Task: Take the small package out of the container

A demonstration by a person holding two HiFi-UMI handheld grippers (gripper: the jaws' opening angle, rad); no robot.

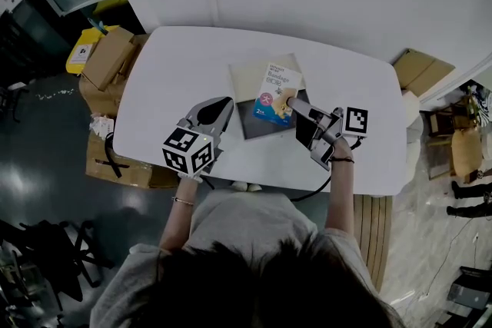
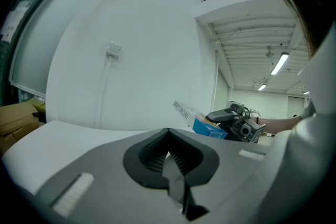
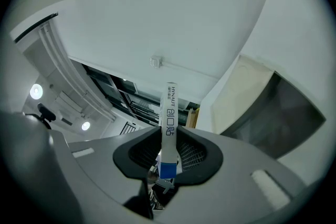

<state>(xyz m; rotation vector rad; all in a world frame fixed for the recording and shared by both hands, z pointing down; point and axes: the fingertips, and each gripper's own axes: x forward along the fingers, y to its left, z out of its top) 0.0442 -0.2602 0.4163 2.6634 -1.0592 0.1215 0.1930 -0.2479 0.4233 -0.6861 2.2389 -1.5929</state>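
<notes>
The right tool (image 1: 290,102) was clenched on the small package (image 1: 275,92), a flat white-and-blue box. In the right gripper view the package (image 3: 169,113) stood edge-on between the ribbed pads (image 3: 194,155) of that tool (image 3: 169,136), its blue end down in the jaws and its white end pointing away from them. In the head view the package sat just right of centre, overlapping the container (image 1: 247,81), an open flat box with a pale lid and a dark grey tray lying on the white tabletop (image 1: 177,65). From the right gripper view the container (image 3: 273,107) appeared at the right of the frame, apart from the package. The left tool (image 1: 223,104) lay low over the tabletop at lower centre-left of the head view, just left of the container and not touching it, with its marker cube (image 1: 187,150) nearest the person. In its own view the left tool (image 2: 168,134) had its jaws drawn together with nothing between them, and the package (image 2: 210,126) and the right tool (image 2: 237,121) showed beyond it at centre right. Cardboard boxes (image 1: 108,61) stood on the floor past the tabletop's upper-left edge.
</notes>
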